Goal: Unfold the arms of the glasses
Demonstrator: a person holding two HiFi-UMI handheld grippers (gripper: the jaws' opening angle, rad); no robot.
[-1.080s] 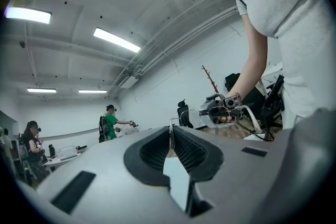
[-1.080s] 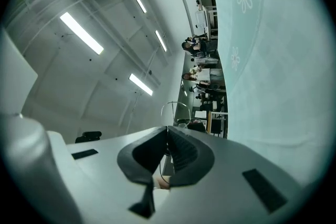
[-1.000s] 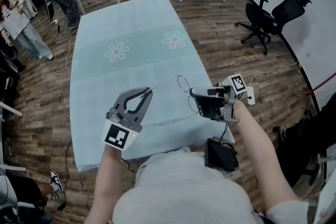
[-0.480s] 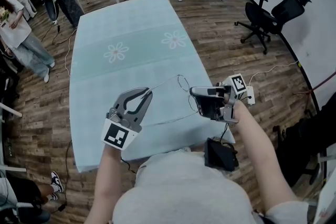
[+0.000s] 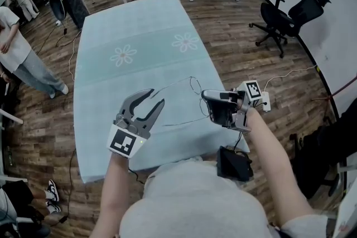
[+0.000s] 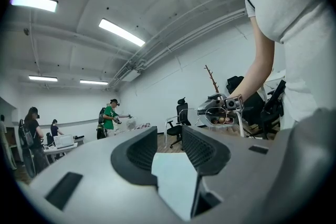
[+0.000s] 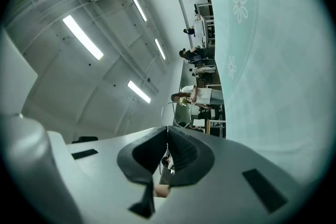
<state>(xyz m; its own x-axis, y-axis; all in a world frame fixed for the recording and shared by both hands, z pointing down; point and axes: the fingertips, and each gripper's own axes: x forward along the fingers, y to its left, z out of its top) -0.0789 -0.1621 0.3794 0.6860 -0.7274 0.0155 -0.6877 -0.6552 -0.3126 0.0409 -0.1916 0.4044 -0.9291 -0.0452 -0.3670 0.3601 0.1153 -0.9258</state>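
Head view is showing the glasses point(image 5: 196, 88) hanging in the air over the near edge of the table point(image 5: 134, 25), gripped at their lens end by the right gripper point(image 5: 206, 100), whose jaws are pressing together on the thin wire frame. The left gripper point(image 5: 157, 96) has just been opening its jaws and is now standing wide, with nothing showing between them in the left gripper view; one arm tip is sitting just beside its upper jaw. The long axis of the glasses is running across the picture, from the right gripper toward the left. The lenses are sitting at the right-hand end, and the two arms are pointing left, spread apart from one another and away from the front. With only one grip on such a thin frame, the glasses are likely hanging on a weak hold. A twist of the right hand could be bending the wire or letting it slip to the table, and the open left jaws could be snagging the nearby arm tip if they are drawing away carelessly.
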